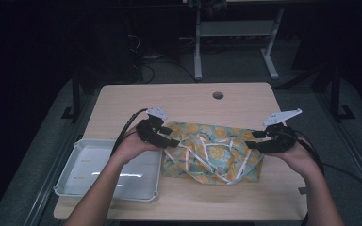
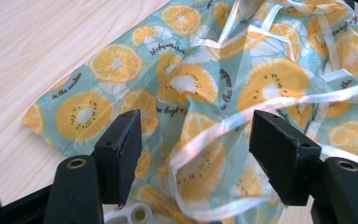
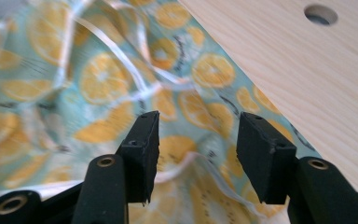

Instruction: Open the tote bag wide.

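I am hovering the left gripper (image 1: 166, 135) at the left edge of the orange-print cloth (image 1: 212, 153), its jaws released and holding nothing. The right gripper (image 1: 254, 140) is hanging released at the right edge. The cloth is lying crumpled on the table (image 1: 179, 101), right of the white tray (image 1: 111, 165).

- The table (image 1: 122, 101) is pale wood, with a round hole (image 1: 218, 95) near its far edge.
- A fruit-print cloth (image 1: 207, 153) with white ribbons lies crumpled nearer than the hole.
- A white tray (image 1: 87, 162) sits just left of the cloth.
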Motion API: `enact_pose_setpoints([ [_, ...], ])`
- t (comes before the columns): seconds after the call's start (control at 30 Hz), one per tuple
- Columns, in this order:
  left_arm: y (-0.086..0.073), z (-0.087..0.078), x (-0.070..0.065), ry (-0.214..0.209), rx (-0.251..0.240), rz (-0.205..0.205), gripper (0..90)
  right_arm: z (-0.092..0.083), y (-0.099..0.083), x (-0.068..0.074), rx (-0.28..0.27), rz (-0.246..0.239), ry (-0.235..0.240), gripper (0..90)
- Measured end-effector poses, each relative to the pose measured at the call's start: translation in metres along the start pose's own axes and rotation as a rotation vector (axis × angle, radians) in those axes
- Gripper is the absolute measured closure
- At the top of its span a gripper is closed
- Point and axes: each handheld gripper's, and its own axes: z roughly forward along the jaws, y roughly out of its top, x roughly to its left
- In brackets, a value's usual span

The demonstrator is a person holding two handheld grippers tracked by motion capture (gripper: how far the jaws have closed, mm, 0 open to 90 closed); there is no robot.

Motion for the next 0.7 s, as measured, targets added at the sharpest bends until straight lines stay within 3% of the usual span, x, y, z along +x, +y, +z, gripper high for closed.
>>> enact_pose_setpoints([
  [0.23,-0.008,-0.016,-0.012,0.009,0.025,0.047,32.0,-0.003,0.009,0.028,-0.025,-0.061,0.109,51.0],
  [0.37,-0.021,-0.025,-0.018,0.023,0.02,0.034,32.0,0.001,0.01,0.041,-0.021,-0.088,0.155,53.3],
  [0.47,-0.034,-0.029,-0.021,0.032,0.044,0.04,32.0,0.006,0.009,0.054,-0.009,-0.11,0.199,54.2],
  [0.7,-0.066,-0.036,-0.024,0.047,0.07,0.006,32.0,0.017,0.006,0.077,0.024,-0.144,0.281,55.4],
])
